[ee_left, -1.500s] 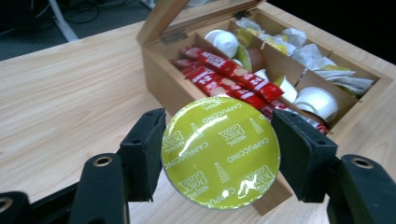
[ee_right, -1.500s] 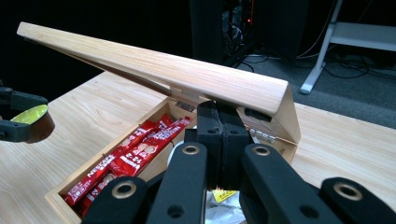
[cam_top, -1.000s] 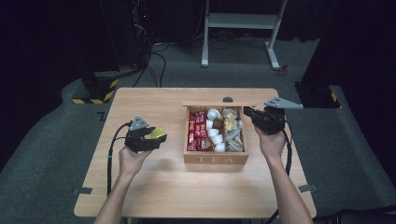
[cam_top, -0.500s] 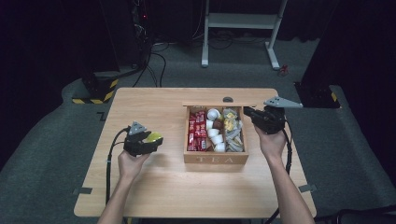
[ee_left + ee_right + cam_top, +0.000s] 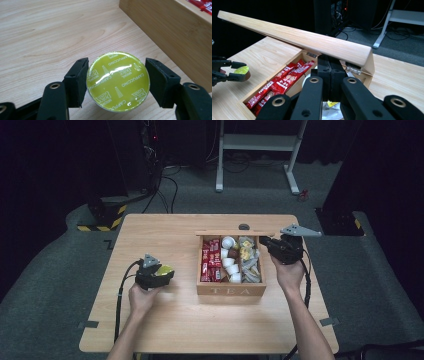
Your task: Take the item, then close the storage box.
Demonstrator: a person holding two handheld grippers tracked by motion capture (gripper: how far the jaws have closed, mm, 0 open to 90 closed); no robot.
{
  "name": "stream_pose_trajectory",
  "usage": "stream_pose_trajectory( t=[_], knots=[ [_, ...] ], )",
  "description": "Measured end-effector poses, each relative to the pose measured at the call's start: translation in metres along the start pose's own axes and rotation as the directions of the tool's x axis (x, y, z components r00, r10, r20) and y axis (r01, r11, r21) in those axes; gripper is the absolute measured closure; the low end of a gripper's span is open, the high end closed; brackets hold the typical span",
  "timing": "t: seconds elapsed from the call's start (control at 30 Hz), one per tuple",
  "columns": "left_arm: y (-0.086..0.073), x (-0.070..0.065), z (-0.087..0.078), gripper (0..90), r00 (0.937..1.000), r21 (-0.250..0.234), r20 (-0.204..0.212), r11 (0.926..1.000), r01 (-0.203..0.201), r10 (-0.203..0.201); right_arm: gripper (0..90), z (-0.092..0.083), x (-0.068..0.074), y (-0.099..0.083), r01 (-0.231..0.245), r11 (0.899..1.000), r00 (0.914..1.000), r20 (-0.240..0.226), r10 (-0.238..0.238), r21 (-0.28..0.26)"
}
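Coffee capsule (image 5: 118, 80), yellow-green foil top, clamped by its sides in the left gripper (image 5: 159, 275), low over bare table (image 5: 150, 232) at nine o'clock of the tea box (image 5: 230, 290): judged taken out, not yet set down. Right gripper (image 5: 331, 75), jaws closed together, props the box lid (image 5: 294, 37) open. Capsule's underside hidden; items in the box's right-hand compartments too small to identify.

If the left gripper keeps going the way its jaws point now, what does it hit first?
Probably the tabletop: the left gripper, shut on the green coffee capsule, points forward and down at bare wood. The tea box wall stands to one side, seemingly off its line, though depth is hard to judge.
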State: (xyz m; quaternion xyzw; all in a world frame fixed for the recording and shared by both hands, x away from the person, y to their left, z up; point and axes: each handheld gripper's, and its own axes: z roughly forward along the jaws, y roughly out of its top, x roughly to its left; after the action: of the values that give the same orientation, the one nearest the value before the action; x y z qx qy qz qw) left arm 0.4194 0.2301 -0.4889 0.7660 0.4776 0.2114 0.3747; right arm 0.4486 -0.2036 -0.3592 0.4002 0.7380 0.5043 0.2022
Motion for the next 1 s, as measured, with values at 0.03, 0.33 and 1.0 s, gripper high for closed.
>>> stream_pose_trajectory(
  t=[0.03, 0.33, 1.0],
  knots=[
    [0.000, 0.000, 0.000, 38.2, 1.0000, 0.000, 0.000, 1.0000, 0.000, 0.000, 89.9, 0.000, 0.000, 0.000, 0.000, 1.000, 1.0000, 0.000, 0.000, 0.000],
    [-0.007, -0.004, 0.012, 38.2, 1.0000, 0.023, 0.002, 0.9997, 0.003, -0.003, 89.9, 0.001, 0.000, -0.001, 0.000, 1.000, 1.0000, -0.003, 0.000, 0.004],
    [-0.013, -0.008, 0.020, 29.3, 1.0000, 0.004, -0.002, 1.0000, -0.002, 0.002, 89.8, 0.001, 0.000, -0.002, 0.000, 1.000, 1.0000, -0.005, 0.000, 0.000]
  ],
)
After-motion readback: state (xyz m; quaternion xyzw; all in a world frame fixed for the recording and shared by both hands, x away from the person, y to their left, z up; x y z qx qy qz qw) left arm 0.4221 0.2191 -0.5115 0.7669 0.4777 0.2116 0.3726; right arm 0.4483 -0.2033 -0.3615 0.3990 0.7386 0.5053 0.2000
